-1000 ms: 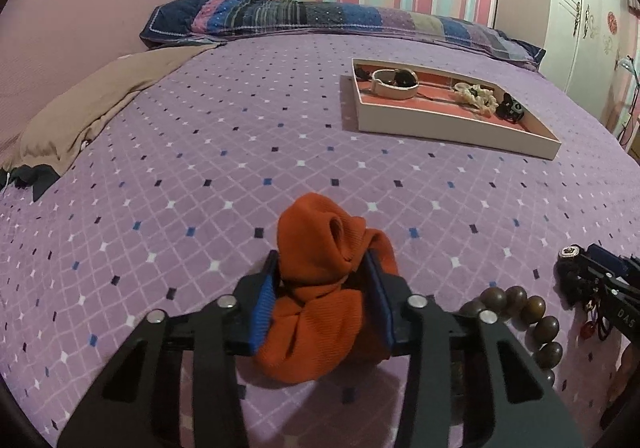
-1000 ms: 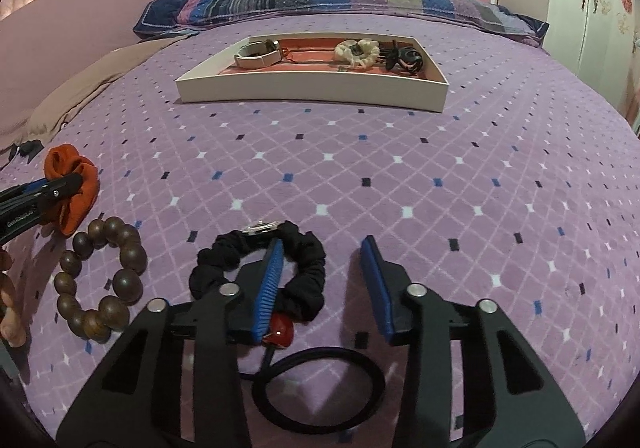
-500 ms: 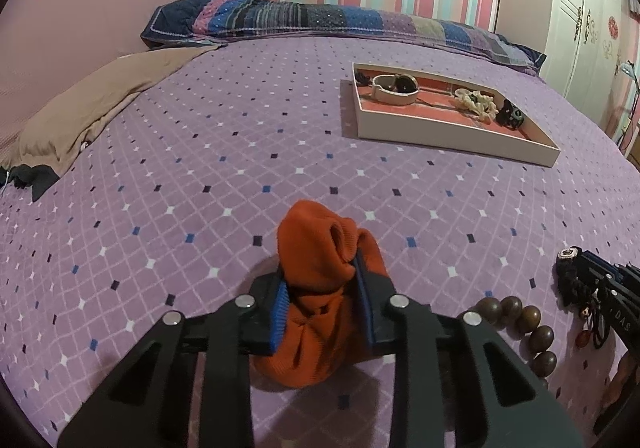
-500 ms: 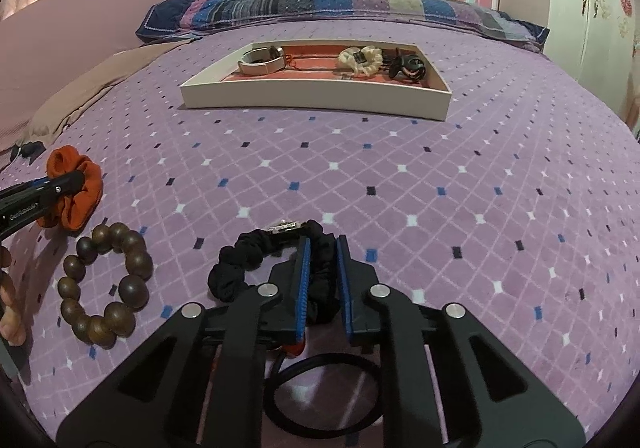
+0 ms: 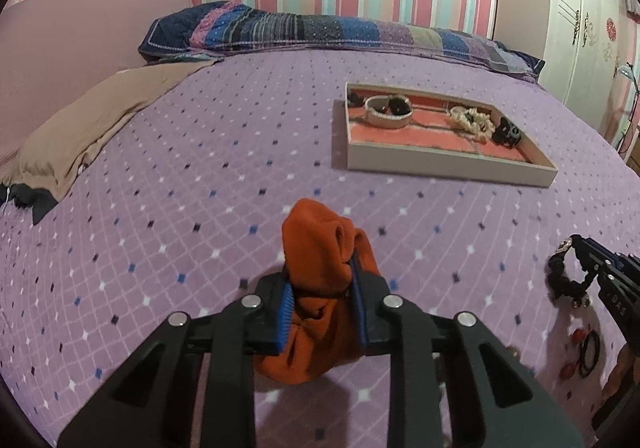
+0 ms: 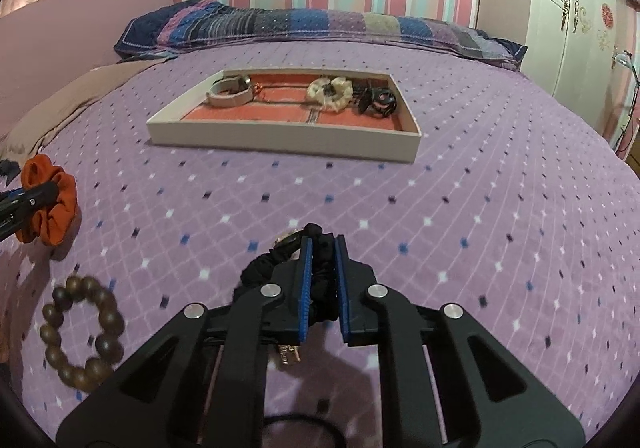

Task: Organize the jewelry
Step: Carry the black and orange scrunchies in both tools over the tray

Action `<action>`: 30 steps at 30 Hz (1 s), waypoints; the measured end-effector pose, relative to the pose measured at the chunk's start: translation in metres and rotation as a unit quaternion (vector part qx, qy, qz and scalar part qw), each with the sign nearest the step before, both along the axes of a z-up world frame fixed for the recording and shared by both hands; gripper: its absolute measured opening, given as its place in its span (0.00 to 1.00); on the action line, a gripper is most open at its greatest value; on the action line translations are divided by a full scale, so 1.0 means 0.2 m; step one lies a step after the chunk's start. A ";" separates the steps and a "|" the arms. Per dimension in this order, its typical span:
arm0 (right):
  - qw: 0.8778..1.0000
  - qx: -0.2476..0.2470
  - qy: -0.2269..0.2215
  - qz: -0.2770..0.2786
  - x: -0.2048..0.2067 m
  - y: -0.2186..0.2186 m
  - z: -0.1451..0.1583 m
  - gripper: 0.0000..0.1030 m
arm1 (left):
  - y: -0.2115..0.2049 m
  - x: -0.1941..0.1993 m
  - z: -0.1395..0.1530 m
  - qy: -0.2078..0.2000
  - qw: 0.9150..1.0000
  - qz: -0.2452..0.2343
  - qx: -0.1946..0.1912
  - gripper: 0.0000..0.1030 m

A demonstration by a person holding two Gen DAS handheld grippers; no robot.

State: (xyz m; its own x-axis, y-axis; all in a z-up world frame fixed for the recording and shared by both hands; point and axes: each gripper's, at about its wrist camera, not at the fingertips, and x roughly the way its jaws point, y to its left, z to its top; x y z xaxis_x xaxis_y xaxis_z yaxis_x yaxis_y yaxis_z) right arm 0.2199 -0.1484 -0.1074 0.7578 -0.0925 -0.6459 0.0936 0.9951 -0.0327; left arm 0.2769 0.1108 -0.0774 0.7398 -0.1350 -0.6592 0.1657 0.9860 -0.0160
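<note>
The left gripper is squeezed tight on the orange scrunchie, held just above the purple bed cover. The right gripper is squeezed tight on the black scrunchie, which has a small shiny charm on it.

The scrunchies are soft and squishy, so one could slip out on the way to the tray and drop on the bed. Most of the black one hangs off to one side of the fingers, so it could swing and pull loose. The charm could catch on the tray wall. The two grippers are near each other and could bump.

The tray sits far up the bed, near the pillow edge. In it are a pale band at the back left, a cream scrunchie in the middle and a black clip at the back right. The front of the tray looks free.

A brown bead bracelet lies near the front left of the bed
</note>
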 end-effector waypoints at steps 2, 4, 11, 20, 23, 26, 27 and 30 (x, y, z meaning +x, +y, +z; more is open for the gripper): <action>1.000 -0.001 -0.005 -0.004 0.03 -0.02 0.02 0.11 | -0.03 0.02 0.03 -0.005 1.000 -0.003 0.000 0.24; 1.000 0.002 -0.008 -0.005 0.06 -0.05 0.04 0.11 | -0.06 0.04 0.06 -0.009 1.000 -0.005 -0.001 0.24; 1.000 0.007 -0.020 -0.014 0.18 -0.13 0.11 0.10 | -0.18 0.12 0.18 -0.024 1.000 -0.007 -0.001 0.24; 0.999 0.008 -0.037 -0.015 0.39 -0.24 0.25 0.10 | -0.39 0.33 0.27 -0.022 0.999 -0.019 -0.013 0.24; 0.999 0.004 -0.040 -0.012 0.48 -0.26 0.28 0.10 | -0.48 0.41 0.29 -0.027 0.999 -0.026 -0.003 0.24; 0.999 0.004 -0.040 -0.013 0.58 -0.28 0.30 0.10 | -0.55 0.50 0.31 -0.027 0.999 -0.031 0.002 0.24; 0.999 0.004 -0.040 -0.014 0.61 -0.29 0.30 0.10 | -0.57 0.53 0.31 -0.027 0.999 -0.033 0.005 0.24; 0.999 0.001 -0.038 -0.014 0.70 -0.30 0.30 0.10 | -0.63 0.62 0.31 -0.028 0.999 -0.033 0.016 0.24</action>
